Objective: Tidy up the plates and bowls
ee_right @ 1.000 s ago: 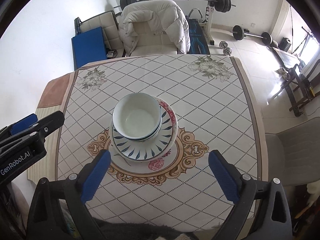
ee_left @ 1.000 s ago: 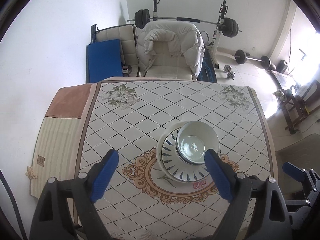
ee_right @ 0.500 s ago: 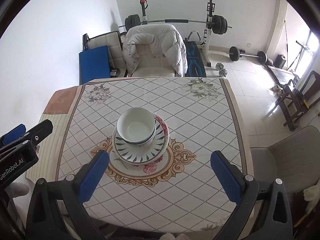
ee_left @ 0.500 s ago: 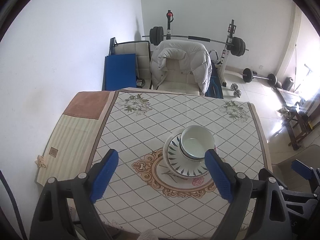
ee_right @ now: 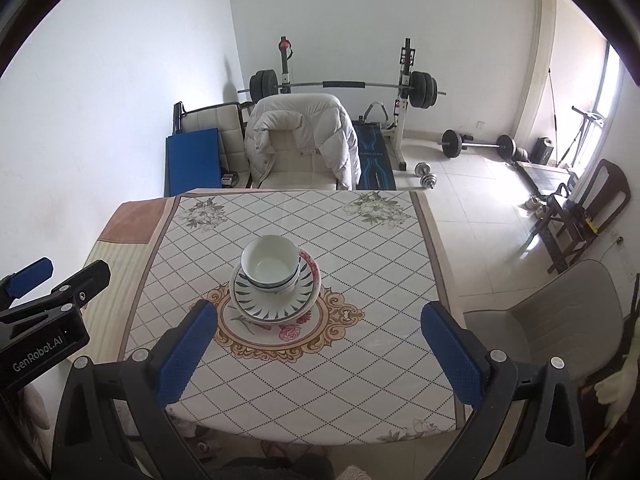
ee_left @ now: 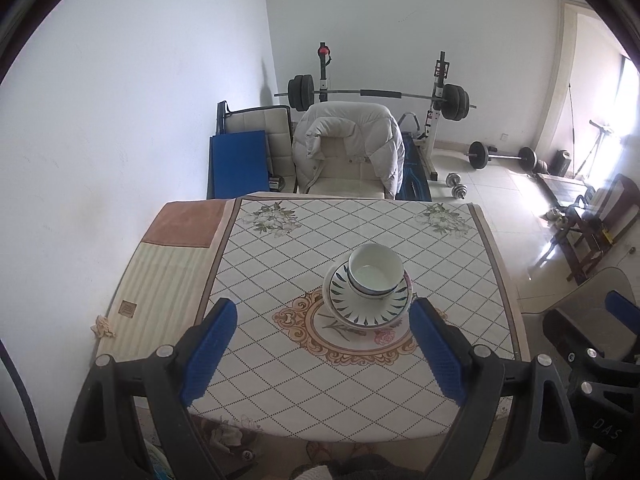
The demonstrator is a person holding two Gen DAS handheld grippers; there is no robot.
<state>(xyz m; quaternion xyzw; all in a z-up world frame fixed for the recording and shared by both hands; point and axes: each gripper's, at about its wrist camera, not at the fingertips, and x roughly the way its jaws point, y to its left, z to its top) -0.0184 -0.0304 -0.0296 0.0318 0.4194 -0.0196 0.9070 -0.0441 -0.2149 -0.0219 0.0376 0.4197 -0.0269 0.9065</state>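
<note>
White bowls [ee_left: 375, 271] sit nested on a stack of plates [ee_left: 362, 310], the top one with blue leaf marks, in the middle of the table [ee_left: 280, 264]. The same bowls [ee_right: 270, 266] and plates [ee_right: 272, 306] show in the right wrist view, where a red-flowered plate rim peeks out at the right. My left gripper [ee_left: 322, 354] is open and empty, held above the table's near edge, well back from the stack. My right gripper [ee_right: 318, 354] is open and empty too, also back from the stack.
A patterned cloth covers the table [ee_right: 360, 248]. A chair with a white jacket [ee_left: 346, 148] stands at the far side. A grey chair [ee_right: 560, 328] stands at the right. Weights and a bench rack [ee_right: 340, 84] stand by the back wall.
Both grippers have pulled back and up from the stack; the bowls and plates look smaller and have not moved. Both stay open.
</note>
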